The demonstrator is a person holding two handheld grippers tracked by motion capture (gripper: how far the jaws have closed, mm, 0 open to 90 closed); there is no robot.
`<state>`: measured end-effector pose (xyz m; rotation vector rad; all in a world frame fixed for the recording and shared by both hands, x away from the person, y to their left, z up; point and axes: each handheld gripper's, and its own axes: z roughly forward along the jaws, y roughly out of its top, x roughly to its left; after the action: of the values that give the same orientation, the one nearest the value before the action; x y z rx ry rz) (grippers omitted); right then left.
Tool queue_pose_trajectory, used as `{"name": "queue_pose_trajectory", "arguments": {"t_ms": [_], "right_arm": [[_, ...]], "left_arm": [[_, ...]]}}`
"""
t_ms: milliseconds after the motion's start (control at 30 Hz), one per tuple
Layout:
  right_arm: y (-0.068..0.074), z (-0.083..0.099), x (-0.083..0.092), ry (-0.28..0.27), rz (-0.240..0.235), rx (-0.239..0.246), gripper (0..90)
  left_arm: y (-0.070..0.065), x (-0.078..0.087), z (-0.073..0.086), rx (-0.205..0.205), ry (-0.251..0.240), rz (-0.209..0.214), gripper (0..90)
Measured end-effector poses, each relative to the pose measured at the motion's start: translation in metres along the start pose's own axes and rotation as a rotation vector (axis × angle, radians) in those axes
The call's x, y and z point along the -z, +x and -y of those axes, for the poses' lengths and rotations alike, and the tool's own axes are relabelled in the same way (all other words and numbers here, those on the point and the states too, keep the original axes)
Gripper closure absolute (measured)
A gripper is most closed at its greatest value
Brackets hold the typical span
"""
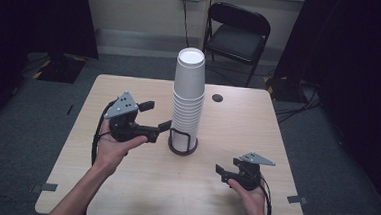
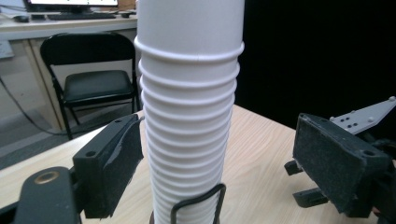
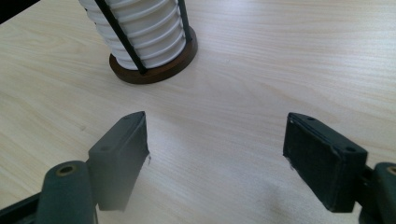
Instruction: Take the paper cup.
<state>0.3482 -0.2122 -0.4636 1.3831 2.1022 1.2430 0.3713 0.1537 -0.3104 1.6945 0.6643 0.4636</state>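
White paper cups (image 1: 188, 95), stacked in a wire holder (image 1: 183, 141) mid-worktop (image 1: 123, 183), stand between the left hand-held gripper's (image 1: 157, 116) wide-open jaws, untouched; the right hand-held gripper (image 1: 220, 172), nearer the person, gapes empty.

cup stack (image 2: 189, 116) top cut off in the left gripper view, holder base (image 3: 154, 70) partly hidden — upper stack cropped in the right gripper view

Both forearms were bare, with no sleeves. The left hand-held gripper (image 1: 155, 116) was black, with blocky jaws faced in rough dark padding, a grey three-cornered plate dotted with small holes, and a black cable. The right hand-held gripper (image 1: 219, 172) matched it.
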Motion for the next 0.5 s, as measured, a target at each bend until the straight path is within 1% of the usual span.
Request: {"name": "queue_pose_trajectory", "arguments": {"t_ms": [33, 67, 133, 200, 233, 333, 367, 400, 433, 500], "right_arm": [[0.0, 0.0, 0.0, 0.0, 0.0, -0.003, 22.0], [0.0, 0.0, 0.0, 0.0, 0.0, -0.004, 22.0], [-0.001, 0.0, 0.0, -0.002, 0.001, -0.003, 22.0], [-0.001, 0.0, 0.0, -0.002, 0.001, -0.005, 22.1], [0.0, 0.0, 0.0, -0.003, 0.001, -0.003, 22.1], [0.0, 0.0, -0.001, 0.001, 0.001, -0.001, 22.1], [0.0, 0.0, -0.001, 0.0, -0.001, 0.0, 22.1], [0.0, 0.0, -0.001, 0.0, -0.001, -0.001, 22.1], [0.0, 0.0, -0.001, 0.0, -0.001, -0.001, 22.1], [0.0, 0.0, -0.001, -0.001, -0.003, -0.003, 22.1]], "left_arm": [[0.0, -0.001, -0.004, -0.014, -0.005, -0.001, 15.6], [0.0, -0.002, -0.007, -0.019, -0.01, -0.006, 15.6], [0.0, -0.002, -0.009, -0.017, -0.011, -0.005, 15.6], [0.001, -0.004, -0.014, -0.015, -0.026, 0.004, 15.5], [0.001, -0.004, -0.02, -0.019, -0.028, 0.002, 15.6], [0.003, -0.006, -0.029, -0.025, -0.039, -0.001, 15.5], [0.003, -0.006, -0.029, -0.025, -0.039, -0.001, 15.5], [0.004, -0.008, -0.034, -0.021, -0.045, -0.005, 15.5], [0.004, -0.008, -0.036, -0.024, -0.049, -0.001, 15.5], [0.004, -0.01, -0.041, -0.02, -0.056, -0.009, 15.5]]}}
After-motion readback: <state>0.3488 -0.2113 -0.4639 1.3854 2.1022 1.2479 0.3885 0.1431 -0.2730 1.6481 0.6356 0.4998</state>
